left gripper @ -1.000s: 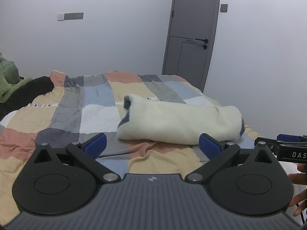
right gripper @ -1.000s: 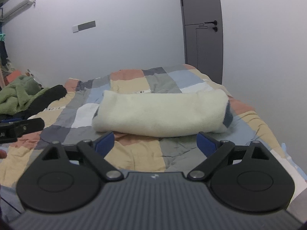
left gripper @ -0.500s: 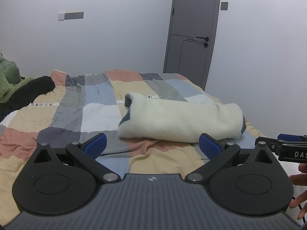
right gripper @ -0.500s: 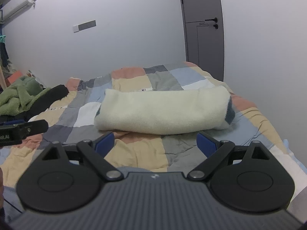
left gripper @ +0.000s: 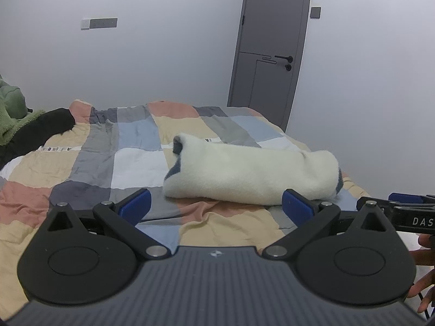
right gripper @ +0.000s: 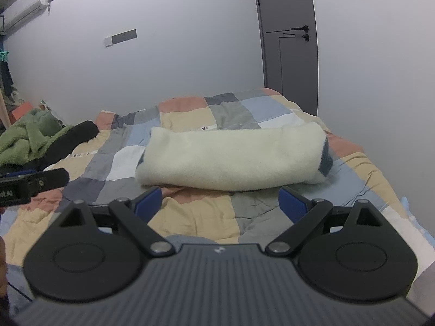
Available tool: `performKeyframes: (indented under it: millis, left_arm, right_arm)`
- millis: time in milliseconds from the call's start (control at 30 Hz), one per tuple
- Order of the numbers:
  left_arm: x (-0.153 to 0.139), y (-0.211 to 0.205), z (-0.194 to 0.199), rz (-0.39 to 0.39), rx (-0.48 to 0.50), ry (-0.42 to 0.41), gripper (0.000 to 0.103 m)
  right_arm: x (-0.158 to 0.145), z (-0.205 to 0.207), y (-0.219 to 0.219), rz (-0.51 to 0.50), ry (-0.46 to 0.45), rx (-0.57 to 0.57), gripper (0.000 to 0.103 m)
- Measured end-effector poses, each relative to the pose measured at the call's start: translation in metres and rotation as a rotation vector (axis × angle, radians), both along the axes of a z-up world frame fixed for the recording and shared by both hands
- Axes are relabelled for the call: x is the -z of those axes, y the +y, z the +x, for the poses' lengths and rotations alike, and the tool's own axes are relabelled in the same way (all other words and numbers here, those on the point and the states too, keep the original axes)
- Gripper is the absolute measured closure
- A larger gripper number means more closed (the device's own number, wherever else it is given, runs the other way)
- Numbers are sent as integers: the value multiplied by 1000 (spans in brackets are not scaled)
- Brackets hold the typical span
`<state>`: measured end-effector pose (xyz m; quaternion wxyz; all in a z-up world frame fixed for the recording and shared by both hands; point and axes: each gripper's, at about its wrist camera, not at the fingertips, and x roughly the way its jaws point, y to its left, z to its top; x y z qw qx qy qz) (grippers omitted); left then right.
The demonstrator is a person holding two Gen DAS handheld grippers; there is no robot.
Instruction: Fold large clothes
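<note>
Change: over the last second both views have drawn back and risen a little; the fleece (left gripper: 251, 172) sits slightly lower and farther off in the left view, and nothing about its shape has altered.
Meaning: judged from this, the fold on this piece looks finished and both tools are withdrawing, not approaching; the next garment would likely come from the pile at the left.
Left tool (left gripper: 216, 203): jaws wide, nothing between the blue pads, held above the near part of the bed, clear of the fleece.
Right tool (right gripper: 220, 199): jaws wide too, empty, also short of the fleece; its tip shows at the right edge of the left view, with fingers (left gripper: 425, 244) of a hand below it.
Fleece, place: on the quilt (left gripper: 89, 163), right of the bed's middle, lying crosswise with its long side facing the tools.
Fleece, look: cream, thick and fuzzy, folded into a long plump bundle; a grey-blue lining shows at both ends (right gripper: 326, 161). The front edge is rounded, the top fairly even, no sleeve or loose corner hanging out.
Quilt: patchwork of peach, grey, blue and tan, creased just in front of the bundle.
Pile: green cloth (right gripper: 30, 135) and a black garment (right gripper: 73, 138) at the bed's far left, well apart from the fleece, not yet folded.
</note>
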<state>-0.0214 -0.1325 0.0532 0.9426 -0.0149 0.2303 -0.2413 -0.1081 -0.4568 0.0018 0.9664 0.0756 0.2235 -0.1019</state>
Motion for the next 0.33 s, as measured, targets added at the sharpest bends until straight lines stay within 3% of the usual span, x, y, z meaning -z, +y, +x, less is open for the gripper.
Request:
performKeyframes:
  millis: [333]
  left_arm:
    - [-5,0,-4,5,-2,-13,0]
  right_arm:
    - [-3,-1,2,2,-5,0,9]
